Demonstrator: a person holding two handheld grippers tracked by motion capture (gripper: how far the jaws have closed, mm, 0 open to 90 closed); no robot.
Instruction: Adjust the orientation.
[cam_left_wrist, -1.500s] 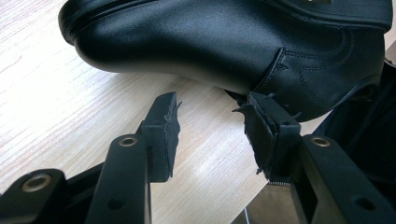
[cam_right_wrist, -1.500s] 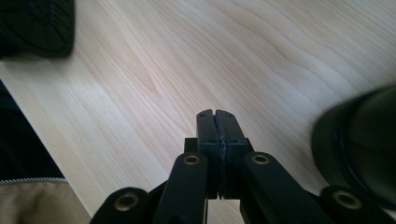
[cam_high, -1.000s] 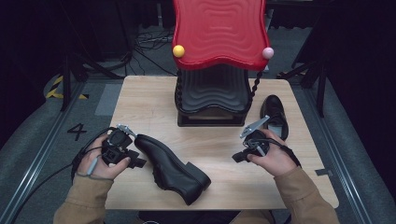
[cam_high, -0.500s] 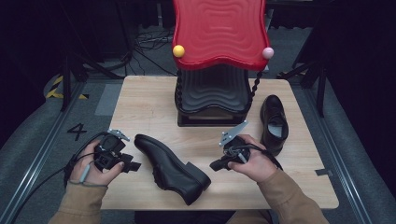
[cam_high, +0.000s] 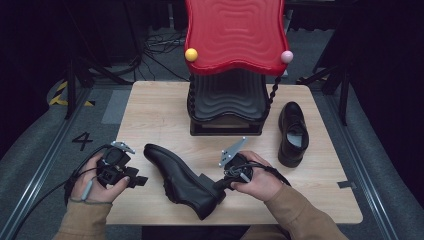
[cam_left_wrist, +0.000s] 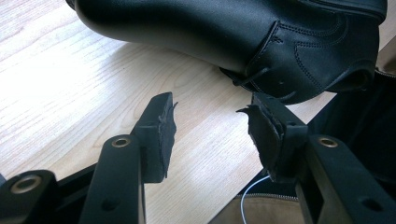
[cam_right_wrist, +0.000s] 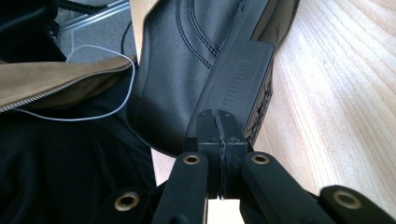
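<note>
Wooden table (cam_high: 150, 115) carries a black boot (cam_high: 182, 180); right claw (cam_right_wrist: 219, 128) closed, empty, at its heel; left claw (cam_left_wrist: 210, 133) open beside it.

The boot (cam_high: 182, 180) at the bench's near edge is plain black leather with tonal stitching, as is the shoe (cam_high: 293, 132) by the right edge. The bench (cam_high: 150, 115) is pale wood grain. The rippled panel (cam_high: 235, 32) is glossy red, with one yellow ball (cam_high: 191, 54) and one pink ball (cam_high: 286, 56).
</note>
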